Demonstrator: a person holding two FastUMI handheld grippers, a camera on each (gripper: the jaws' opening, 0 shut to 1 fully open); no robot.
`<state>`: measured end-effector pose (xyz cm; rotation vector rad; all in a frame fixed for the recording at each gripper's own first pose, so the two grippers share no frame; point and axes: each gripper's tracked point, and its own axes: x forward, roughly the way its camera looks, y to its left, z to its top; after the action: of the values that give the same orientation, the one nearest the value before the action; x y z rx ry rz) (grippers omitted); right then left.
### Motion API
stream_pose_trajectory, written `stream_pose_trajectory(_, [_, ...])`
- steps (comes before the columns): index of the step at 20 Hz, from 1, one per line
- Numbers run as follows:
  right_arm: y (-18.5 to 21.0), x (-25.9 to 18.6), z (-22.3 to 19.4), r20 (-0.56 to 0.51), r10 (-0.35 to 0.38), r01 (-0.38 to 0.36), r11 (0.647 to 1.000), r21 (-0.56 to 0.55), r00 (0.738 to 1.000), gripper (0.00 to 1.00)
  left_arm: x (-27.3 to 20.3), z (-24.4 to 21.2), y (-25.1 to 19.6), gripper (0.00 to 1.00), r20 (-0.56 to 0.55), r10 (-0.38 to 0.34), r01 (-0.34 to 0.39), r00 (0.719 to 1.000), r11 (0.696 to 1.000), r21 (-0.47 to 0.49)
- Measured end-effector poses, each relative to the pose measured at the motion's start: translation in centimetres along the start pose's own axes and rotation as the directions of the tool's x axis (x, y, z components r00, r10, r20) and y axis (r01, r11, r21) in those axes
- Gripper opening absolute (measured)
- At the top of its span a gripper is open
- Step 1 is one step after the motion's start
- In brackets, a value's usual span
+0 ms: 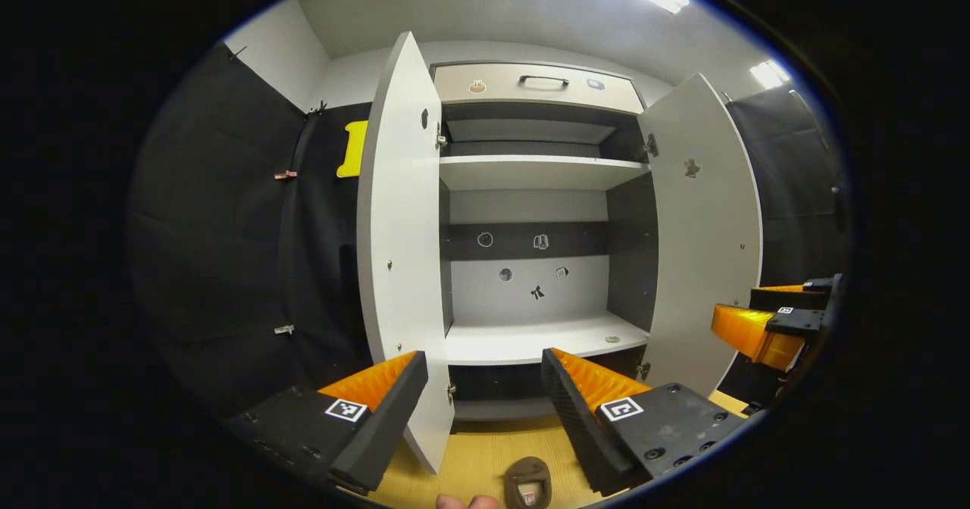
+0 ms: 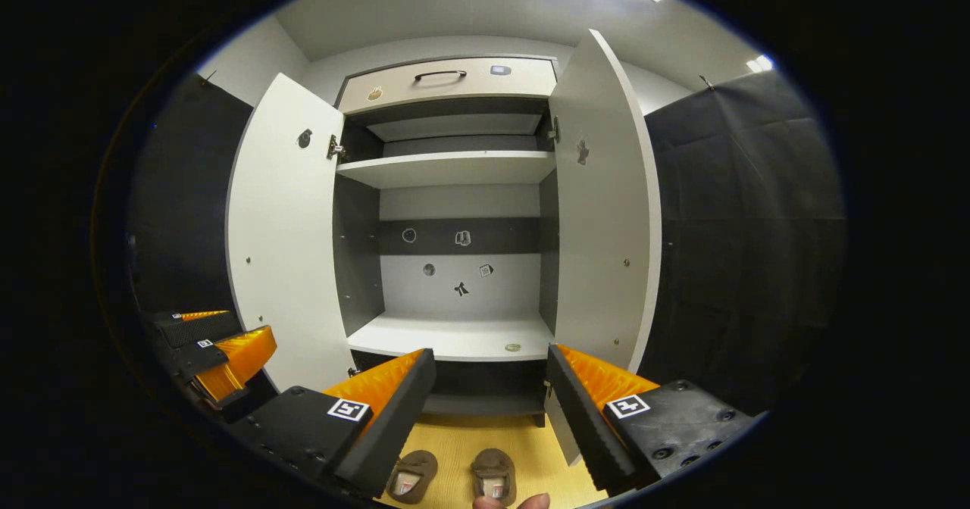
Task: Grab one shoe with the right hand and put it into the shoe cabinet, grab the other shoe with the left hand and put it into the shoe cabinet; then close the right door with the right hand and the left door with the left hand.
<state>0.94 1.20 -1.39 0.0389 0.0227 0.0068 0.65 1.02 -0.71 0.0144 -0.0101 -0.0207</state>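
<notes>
- My left tongs (image 1: 483, 388) and right tongs (image 2: 491, 388) gape wide, holding nothing.
- Two brown slip-on shoes (image 2: 414, 476) (image 2: 494, 476) lie on the yellow wooden floor (image 2: 530, 441) at 6 o'clock.
- The white two-door shoe cabinet (image 2: 455, 335) stands open at 12 o'clock.

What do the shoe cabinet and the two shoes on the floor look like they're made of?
The shoe cabinet looks like laminated board, matte white and grey: flat smooth panels, small metal hinges. The left shoe and right shoe seem soft brown fabric or suede, dull with no shine; I can't tell which. The floor looks like light wood laminate.
</notes>
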Motion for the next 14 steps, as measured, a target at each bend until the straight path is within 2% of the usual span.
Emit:
stream_pose_trajectory(3, [0.8,0.0,-2.4,-0.068,0.025,-0.025,1.0,0.003,0.997,0.98,0.0,-0.5,0.5,0.95,0.001,0.005,-0.005,1.0,1.0,0.007])
stream_pose_trajectory(6, [1.4,-0.2,-7.4,-0.199,0.056,-0.051,0.998,0.027,0.979,0.98,-0.2,-1.2,0.7,0.95,-0.001,0.005,-0.005,1.0,1.0,0.023])
stream_pose_trajectory(10, [2.0,-0.7,-15.4,-0.361,0.086,-0.075,0.996,0.046,0.928,0.98,-0.1,-2.6,0.7,0.95,-0.02,0.008,-0.007,1.0,1.0,0.027])
stream_pose_trajectory(14, [2.4,-0.6,-23.0,-0.498,0.107,-0.083,0.994,0.07,0.86,1.0,0.0,-3.9,0.9,0.95,-0.038,0.01,-0.009,0.999,1.0,0.016])
